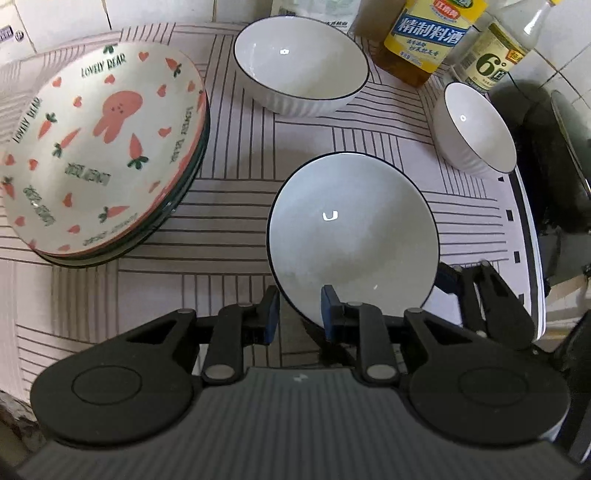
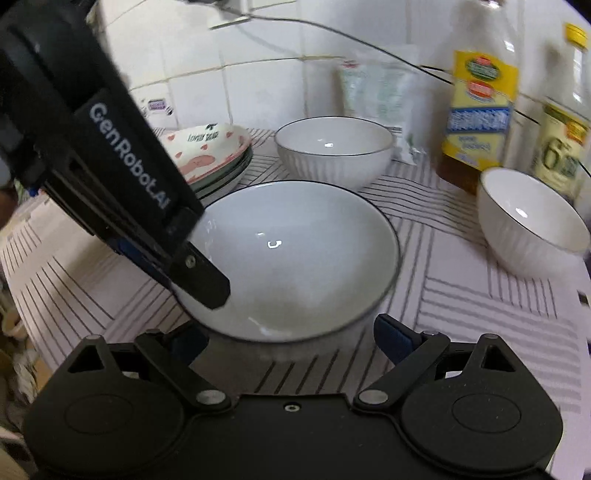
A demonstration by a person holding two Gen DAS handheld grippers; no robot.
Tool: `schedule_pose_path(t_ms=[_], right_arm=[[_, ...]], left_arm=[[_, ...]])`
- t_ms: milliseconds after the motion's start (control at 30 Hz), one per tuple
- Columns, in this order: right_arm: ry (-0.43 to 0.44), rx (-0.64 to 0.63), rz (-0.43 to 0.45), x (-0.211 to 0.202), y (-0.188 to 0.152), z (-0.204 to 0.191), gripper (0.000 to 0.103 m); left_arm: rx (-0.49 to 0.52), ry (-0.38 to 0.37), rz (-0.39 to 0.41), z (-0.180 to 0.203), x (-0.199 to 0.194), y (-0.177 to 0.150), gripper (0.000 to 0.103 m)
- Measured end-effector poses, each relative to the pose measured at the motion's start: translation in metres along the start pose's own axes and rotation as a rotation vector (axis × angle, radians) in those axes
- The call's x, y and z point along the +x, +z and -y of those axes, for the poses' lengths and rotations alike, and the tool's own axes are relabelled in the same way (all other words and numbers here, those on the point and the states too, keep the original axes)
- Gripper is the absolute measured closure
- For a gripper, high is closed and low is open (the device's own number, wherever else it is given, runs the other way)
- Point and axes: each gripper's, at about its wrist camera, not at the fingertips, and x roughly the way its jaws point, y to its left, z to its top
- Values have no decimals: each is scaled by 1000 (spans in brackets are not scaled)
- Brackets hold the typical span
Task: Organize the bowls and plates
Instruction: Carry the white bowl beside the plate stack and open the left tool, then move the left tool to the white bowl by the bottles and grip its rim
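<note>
A shallow white bowl with a thin dark rim is low over the striped mat. My left gripper is shut on its near-left rim, one pad inside and one outside. My right gripper is open wide, just short of the bowl's near edge, gripping nothing. A stack of plates, topped by a rabbit-and-carrot plate, lies to the left. A large ribbed white bowl stands behind, a small one to the right.
Two bottles with yellow labels stand at the back right against the tiled wall, beside a white packet. A dark pan sits past the mat's right edge. A thin cable runs across the wall.
</note>
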Motion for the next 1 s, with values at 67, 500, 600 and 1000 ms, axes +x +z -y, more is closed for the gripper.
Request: schedule_pose_path(t_ms=[67, 500, 600, 1000], right_arm=[[1, -3, -11, -11, 0, -2, 6], [-27, 176, 93, -94, 21, 32, 12], [-68, 242, 180, -115, 26, 39, 18], [-273, 397, 311, -152, 38, 69, 27]], left_arm=[[18, 16, 6, 3, -8, -2, 79], [178, 77, -16, 39, -74, -3, 69], [193, 48, -4, 50, -89, 0, 69], [342, 3, -9, 98, -107, 26, 62]])
